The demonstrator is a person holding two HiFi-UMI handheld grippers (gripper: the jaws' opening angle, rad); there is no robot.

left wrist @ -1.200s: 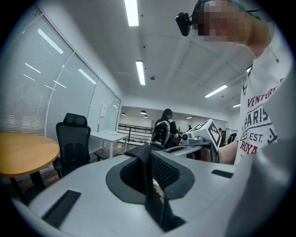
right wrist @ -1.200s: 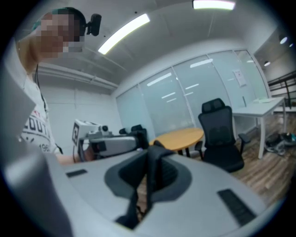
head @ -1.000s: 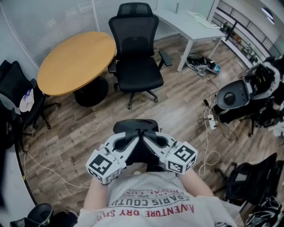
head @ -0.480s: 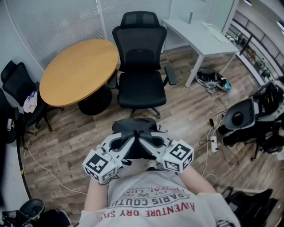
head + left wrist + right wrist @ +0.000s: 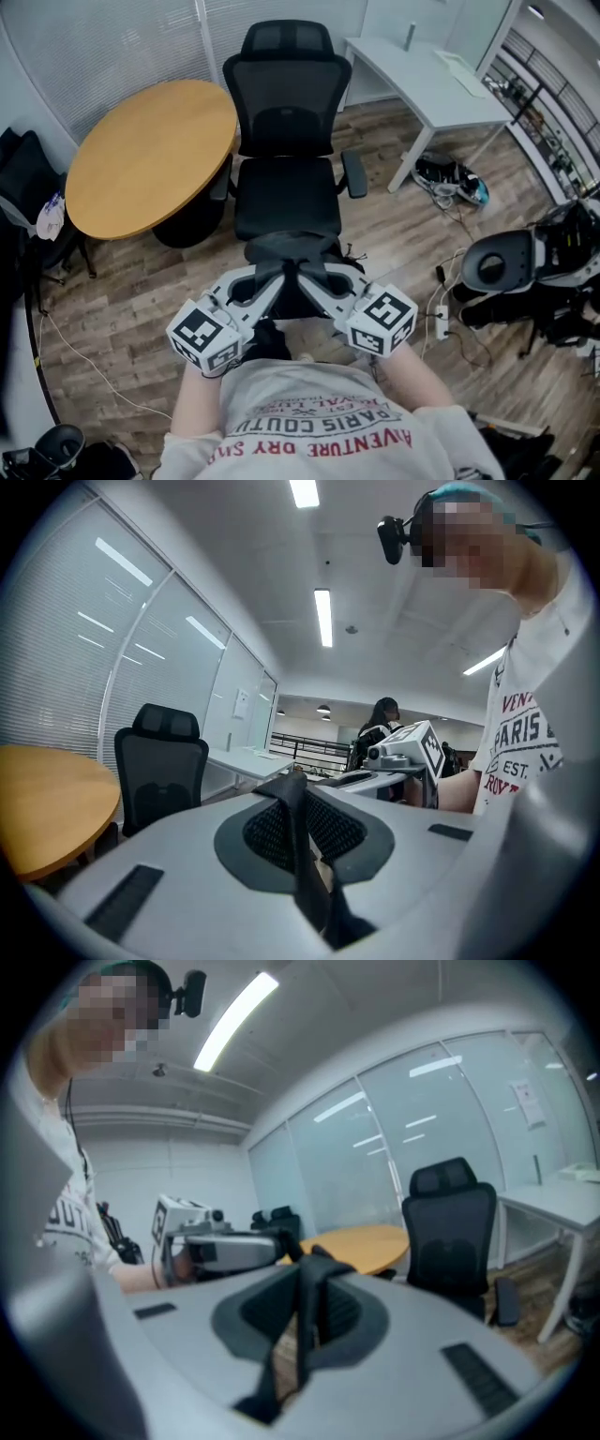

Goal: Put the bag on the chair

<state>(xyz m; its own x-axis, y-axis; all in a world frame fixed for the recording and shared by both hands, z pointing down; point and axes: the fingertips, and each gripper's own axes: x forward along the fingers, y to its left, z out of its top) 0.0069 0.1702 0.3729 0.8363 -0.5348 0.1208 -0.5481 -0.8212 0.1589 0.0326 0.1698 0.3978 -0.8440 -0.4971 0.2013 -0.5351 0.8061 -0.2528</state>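
Observation:
A black bag (image 5: 292, 251) hangs in front of me, just short of the front edge of the black office chair's seat (image 5: 286, 192). Both grippers meet at its top. My left gripper (image 5: 278, 275) is shut on a black strap (image 5: 305, 864) of the bag. My right gripper (image 5: 308, 277) is shut on another black strap (image 5: 307, 1312) beside it. The chair (image 5: 159, 771) stands upright facing me with a bare seat; its back (image 5: 452, 1227) also shows in the right gripper view. The bag's lower part is hidden behind the grippers.
A round wooden table (image 5: 141, 150) stands left of the chair, a white desk (image 5: 422, 75) to its right. Shoes (image 5: 452, 178), a black-and-white machine (image 5: 506, 267) and a power strip with cables (image 5: 441, 319) lie on the right. Another dark chair (image 5: 19, 178) stands far left.
The chair has come closer to me and now stands straight ahead. The bag, held by both grippers, has moved up to the seat's front edge. Both grips are unchanged.

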